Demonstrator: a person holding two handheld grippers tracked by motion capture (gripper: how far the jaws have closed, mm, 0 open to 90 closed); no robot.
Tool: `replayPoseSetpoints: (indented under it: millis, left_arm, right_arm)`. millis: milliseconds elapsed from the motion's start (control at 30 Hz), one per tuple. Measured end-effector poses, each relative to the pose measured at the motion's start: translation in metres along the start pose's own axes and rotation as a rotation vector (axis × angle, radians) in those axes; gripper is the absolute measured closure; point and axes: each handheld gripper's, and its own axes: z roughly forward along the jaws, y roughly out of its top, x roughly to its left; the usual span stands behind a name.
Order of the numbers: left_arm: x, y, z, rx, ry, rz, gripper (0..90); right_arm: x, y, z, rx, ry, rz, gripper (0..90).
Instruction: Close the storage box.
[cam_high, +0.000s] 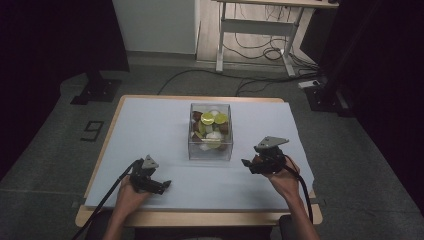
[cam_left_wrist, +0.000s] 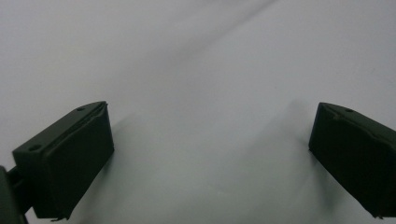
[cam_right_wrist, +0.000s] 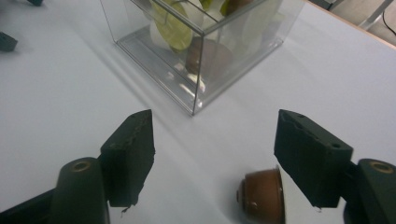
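I look down on a dim room with a grey floor and cables (cam_high: 260, 50) trailing under a far desk; in front of me a wooden bench (cam_high: 200, 218) is covered by a pale sheet. At the middle of it stands a clear plastic box (cam_high: 210, 150) holding yellow-green, white and brown capsules (cam_high: 214, 119). Taking that box as my landmark: my left hand-held gripper (cam_high: 162, 186) sits near and to the left of it, toward my edge of the bench, its jaws spread wide above bare sheet with nothing between them. My right hand-held gripper (cam_high: 246, 163) is just right of the box's near corner, its jaws also wide apart. In the right gripper view a brown capsule (cam_right_wrist: 262, 194) lies on its side on the sheet, on my side of the box and close against the inner face of one jaw; I cannot tell whether they touch.
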Motion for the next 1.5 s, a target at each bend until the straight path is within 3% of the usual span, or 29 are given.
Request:
replayPoseSetpoints:
  millis: [833,1233,1500]
  left_arm:
    - [0.0,0.0,0.0,-0.001,0.001,0.0,0.0]
    - [0.0,0.0,0.0,-0.002,0.002,-0.001,0.0]
    - [0.0,0.0,0.0,-0.002,0.002,-0.001,0.0]
  right_arm:
    - [-0.01,-0.03,-0.029,0.02,-0.057,0.045,14.7]
    - [-0.015,-0.055,-0.027,0.032,-0.072,0.095,13.8]
    - [-0.017,-0.075,-0.014,0.073,-0.098,0.123,13.6]
